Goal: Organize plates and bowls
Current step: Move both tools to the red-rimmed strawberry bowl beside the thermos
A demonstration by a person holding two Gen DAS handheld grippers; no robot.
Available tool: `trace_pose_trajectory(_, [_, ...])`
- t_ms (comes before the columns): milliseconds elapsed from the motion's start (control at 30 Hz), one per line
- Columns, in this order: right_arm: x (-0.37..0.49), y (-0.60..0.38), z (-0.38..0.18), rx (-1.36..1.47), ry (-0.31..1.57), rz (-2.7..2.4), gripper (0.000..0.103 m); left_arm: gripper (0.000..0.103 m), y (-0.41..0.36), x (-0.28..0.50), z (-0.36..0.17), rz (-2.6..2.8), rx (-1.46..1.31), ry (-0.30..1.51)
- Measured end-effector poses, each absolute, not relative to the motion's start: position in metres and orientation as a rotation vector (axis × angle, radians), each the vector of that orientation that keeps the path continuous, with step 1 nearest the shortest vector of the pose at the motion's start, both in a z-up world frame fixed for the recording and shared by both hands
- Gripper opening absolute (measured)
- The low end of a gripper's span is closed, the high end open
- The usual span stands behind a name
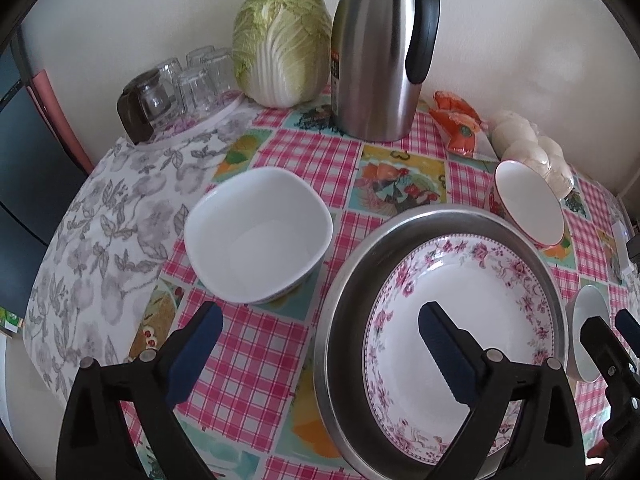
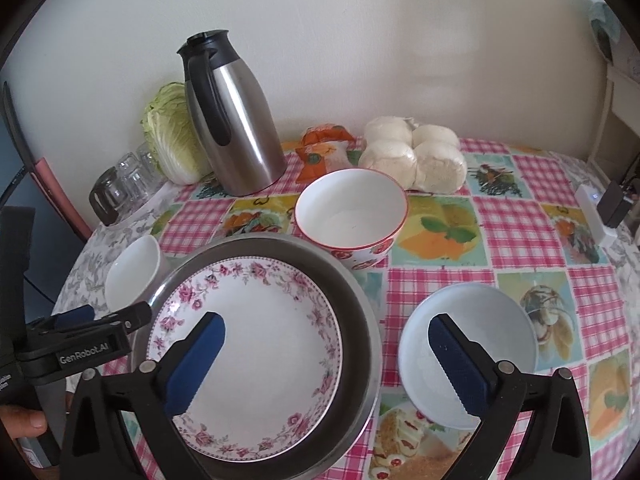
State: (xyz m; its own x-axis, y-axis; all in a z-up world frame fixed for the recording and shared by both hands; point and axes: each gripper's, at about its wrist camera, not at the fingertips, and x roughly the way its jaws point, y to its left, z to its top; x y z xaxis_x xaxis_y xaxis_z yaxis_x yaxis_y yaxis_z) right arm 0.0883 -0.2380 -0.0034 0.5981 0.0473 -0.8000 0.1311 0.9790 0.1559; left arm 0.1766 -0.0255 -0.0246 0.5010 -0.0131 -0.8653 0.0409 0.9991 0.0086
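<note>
A table point(image 2: 432, 280) covered in a pink-checked cloth with fruit and rooster pictures stands against a pale wall, a grey-flowered cloth point(image 1: 100, 240) overlapping its left side. The left gripper point(image 1: 320, 344) hangs above the table with its jaws spread wide and nothing between the blue pads; one pad sits over the checked cloth, the other over the floral plate point(image 1: 460, 308), which lies inside a round metal tray point(image 1: 340, 280) just ahead of and right of this claw. Ahead and slightly left of it stands a square white bowl point(image 1: 256, 236), empty and upright, apart from the tray. Farther ahead and to the right, a red-rimmed bowl point(image 1: 528, 204) sits close beside the tray's far edge. The right gripper point(image 2: 326, 354) is likewise wide open and grips nothing; its left pad hangs over the floral plate point(image 2: 256, 344), its right pad over a small pale-blue bowl point(image 2: 480, 328) that sits on the cloth just right of the tray point(image 2: 360, 320). Straight ahead of this claw stands the red-rimmed bowl point(image 2: 352, 212). At the back of the table, along the wall, stand a steel thermos jug point(image 2: 236, 120), a napa cabbage point(image 1: 280, 40), upturned glasses point(image 1: 192, 80), an orange packet point(image 2: 320, 148) and a bag of white buns point(image 2: 416, 156). A white charger block point(image 2: 596, 216) rests at the far right edge.
</note>
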Motion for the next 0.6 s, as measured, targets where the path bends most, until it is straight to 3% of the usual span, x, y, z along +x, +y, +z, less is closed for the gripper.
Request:
trace_pose_trajectory(267, [0.08, -0.252, 0.024, 0.283, 0.826, -0.106, 0.103, 0.099, -0.026, 0.171, -0.012, -0.079, -0.043, 0.969])
trace_pose_trajectory(600, [0.095, -0.276, 0.035, 0.403, 0.865, -0.103, 0.103, 0.099, -0.034, 0.174, -0.01, -0.166, -0.085, 0.97])
